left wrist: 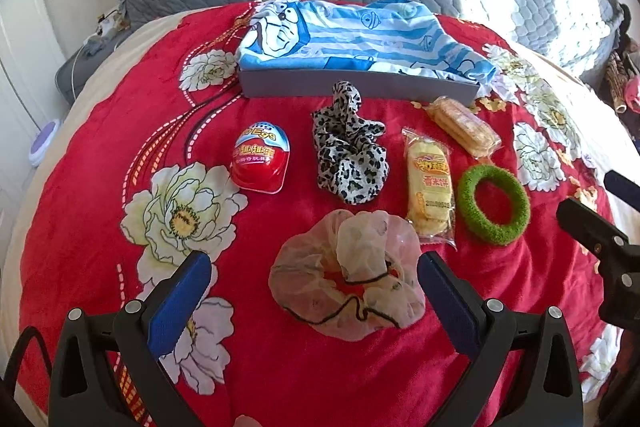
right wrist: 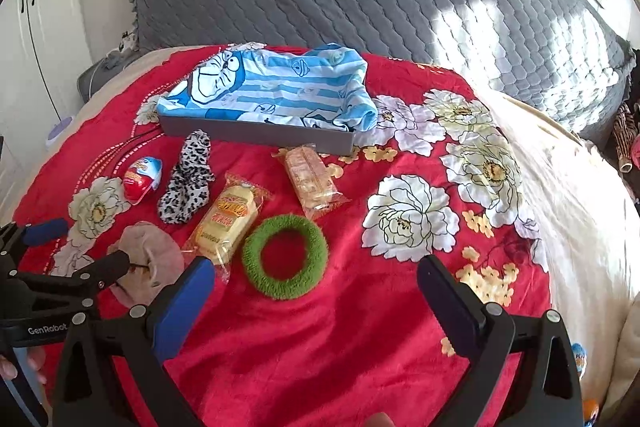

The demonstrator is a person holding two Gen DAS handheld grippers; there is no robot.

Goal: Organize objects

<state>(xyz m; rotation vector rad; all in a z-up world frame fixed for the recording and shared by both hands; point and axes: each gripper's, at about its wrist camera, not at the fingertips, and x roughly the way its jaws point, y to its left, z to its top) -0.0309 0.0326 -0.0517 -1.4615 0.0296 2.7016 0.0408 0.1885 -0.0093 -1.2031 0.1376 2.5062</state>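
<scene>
Red blanket (left wrist: 100, 247) with white flowers; leopard-print scrunchie (left wrist: 350, 157); green ring (left wrist: 494, 205); blue-striped cloth (left wrist: 360, 35); grey box (left wrist: 360, 85).

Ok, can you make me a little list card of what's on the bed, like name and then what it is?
surface: red flowered blanket
box: grey tray holding a blue striped cartoon cloth
toy: red surprise egg
hair ties: leopard scrunchie, sheer pink scrunchie, green fuzzy ring
snacks: yellow rice cracker pack, tan wafer pack
left gripper: jaws open around the pink scrunchie
right gripper: jaws open, near the green ring
</scene>
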